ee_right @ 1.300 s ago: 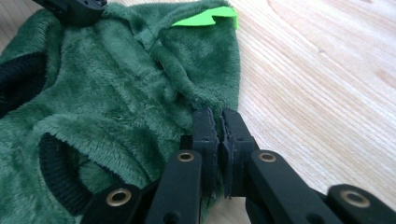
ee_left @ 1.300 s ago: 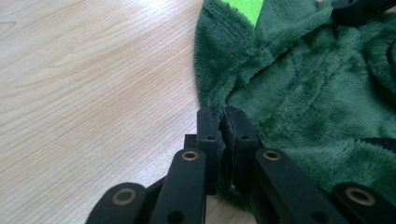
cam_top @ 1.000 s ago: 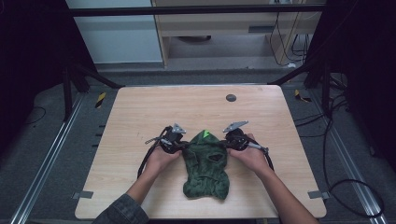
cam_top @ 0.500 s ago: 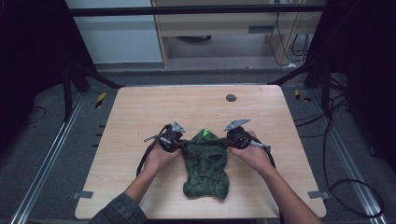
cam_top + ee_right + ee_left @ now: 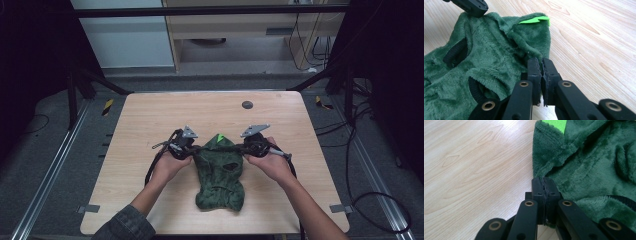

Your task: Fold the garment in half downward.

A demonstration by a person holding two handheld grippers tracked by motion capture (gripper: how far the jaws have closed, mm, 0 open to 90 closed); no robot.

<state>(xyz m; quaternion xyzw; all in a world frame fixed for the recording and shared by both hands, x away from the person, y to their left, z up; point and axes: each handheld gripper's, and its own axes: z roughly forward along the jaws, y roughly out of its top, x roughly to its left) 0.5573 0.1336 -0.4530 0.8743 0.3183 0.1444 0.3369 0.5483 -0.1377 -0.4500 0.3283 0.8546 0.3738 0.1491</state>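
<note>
Green fleece garment (image 5: 219, 172) lay flat on desk (image 5: 150, 125), nearer front edge, midway between sides. Left gripper (image 5: 543, 195) fingers clamped on garment's left upper edge; right gripper (image 5: 541, 75) fingers pinched its right upper edge. Bright green tag (image 5: 535, 20), possibly spike, at top. Small dark disc (image 5: 247, 104) near back edge.

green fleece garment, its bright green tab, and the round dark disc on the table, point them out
green fleece garment (image 5: 218, 175), high view, middle of its body
bright green tab (image 5: 534, 20), right gripper view, flat face of the tab
round dark disc (image 5: 247, 104), high view, its centre
</note>
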